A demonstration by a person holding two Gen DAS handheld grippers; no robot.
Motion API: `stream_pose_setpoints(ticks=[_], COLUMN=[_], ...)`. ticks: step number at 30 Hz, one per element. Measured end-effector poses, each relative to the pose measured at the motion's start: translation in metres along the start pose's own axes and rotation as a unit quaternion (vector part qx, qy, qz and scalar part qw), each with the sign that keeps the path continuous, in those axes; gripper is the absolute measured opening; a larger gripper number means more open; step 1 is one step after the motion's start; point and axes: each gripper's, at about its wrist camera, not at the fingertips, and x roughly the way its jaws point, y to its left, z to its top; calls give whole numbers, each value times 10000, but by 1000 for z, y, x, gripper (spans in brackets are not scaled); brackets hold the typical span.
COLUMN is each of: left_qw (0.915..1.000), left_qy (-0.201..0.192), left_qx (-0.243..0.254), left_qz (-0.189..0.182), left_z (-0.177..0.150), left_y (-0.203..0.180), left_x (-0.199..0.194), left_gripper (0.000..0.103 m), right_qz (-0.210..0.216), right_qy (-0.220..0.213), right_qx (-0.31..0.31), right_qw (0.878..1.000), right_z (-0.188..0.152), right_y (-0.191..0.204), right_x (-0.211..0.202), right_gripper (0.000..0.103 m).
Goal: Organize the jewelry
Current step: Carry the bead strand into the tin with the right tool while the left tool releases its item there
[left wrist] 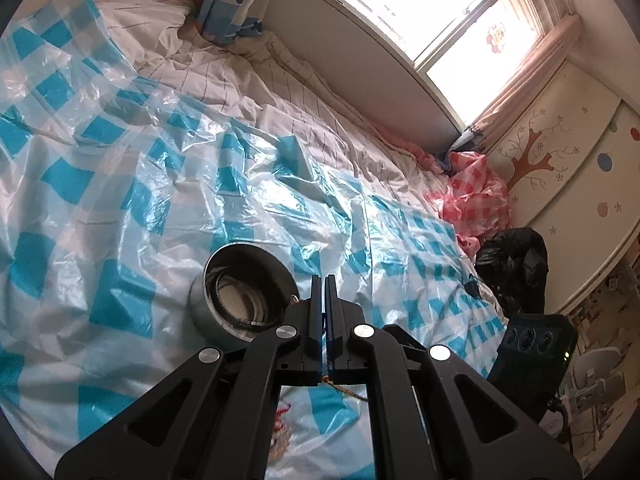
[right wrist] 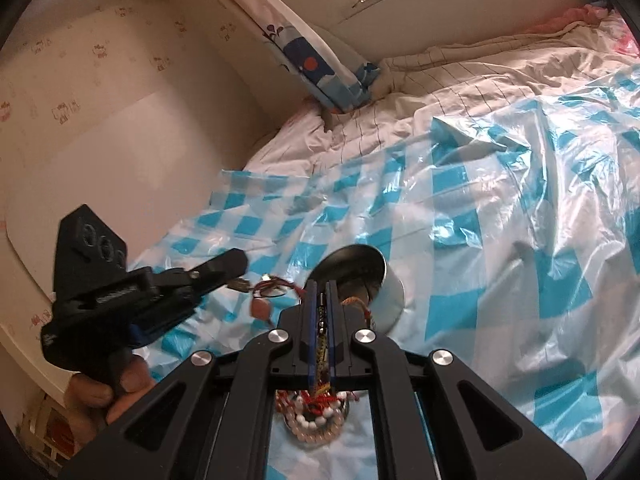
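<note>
The task looked to be partly done. A round metal tin (left wrist: 244, 292) stood on the bed, and dark bangles or coils already lay inside it, so some jewelry was in its place. The right gripper (right wrist: 321, 312) had its jaws clamped on a thin chain or cord (right wrist: 321, 344), which ran between the blue pads, just in front of the tin. Under this gripper a bracelet of pale beads with red thread (right wrist: 316, 420) lay on the cover, and whether the clamped cord belonged to it I could not tell. The left gripper (left wrist: 324, 312) had its jaws together; a thin golden cord (left wrist: 348, 392) showed below them, so they perhaps pinched it, but this was not sure. In the right wrist view a reddish cord with a small pendant (right wrist: 268, 296) lay loose beside the tin, so at least these pieces were left to sort. The surface was a bed under a wrinkled plastic sheet (left wrist: 120, 184) with blue and white squares, laid over a pale striped quilt (left wrist: 280, 92). Behind it were a bright window (left wrist: 452, 20), a patterned pillow (right wrist: 320, 68), a painted cabinet (left wrist: 560, 152) and a black bag (left wrist: 516, 268).
</note>
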Motion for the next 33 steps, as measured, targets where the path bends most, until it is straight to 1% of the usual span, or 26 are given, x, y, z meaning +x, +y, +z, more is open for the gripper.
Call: stream_pose_setpoints(ticks=[6,13,14,16,18,21,23,25,26,27,28,29,30,31,33], left_qw=[9999,9991,9988,9976,9960,9941,9930,9918,9918,9917,9915,9915,9915,9914,9913], left_qy=[15,-1,26,138,170,219,284,295,296,287,261,222,196,160,110], left_qx=[-110,-418,-466,-498,-483,-540,-547,-555,-544,-533,-516,-488,-474,-471,-442], left_qz=[-14,57,137,464,731,918,1009,1111,1120,1137,1167,1189,1195,1208,1236], left_z=[9,21,22,22,22,22,23,23,23,24,24,25,25,26,27], left_y=[3,21,25,30,33,41,43,44,44,44,43,41,40,40,40], left_x=[24,45,49,56,59,62,64,63,62,61,58,54,51,48,41], left_gripper=[1,1,1,1,1,1,2,3,3,4,7,9,15,24,33], right_qz=[161,319,327,310,280,247,182,-28,-113,-301,-393,-468,-503,-575,-642], right_qy=[-144,-168,-157,-111,-59,66,250,524,619,696,678,619,592,519,459], right_qx=[106,117,111,67,16,-8,-48,-79,-69,-71,-69,-71,-89,-162,-215], right_qw=[9997,9993,9993,9994,9996,9997,9995,9986,9980,9971,9969,9970,9969,9969,9967], right_z=[17,34,36,37,37,35,33,28,25,21,19,19,20,21,22], right_y=[-3,1,1,2,3,2,0,-3,-6,-9,-12,-14,-14,-14,-14], right_x=[10,33,36,45,53,66,79,93,97,100,100,97,96,91,87], right_gripper=[5,5,5,5,5,5,5,5,8,14,26,28,28,28,31])
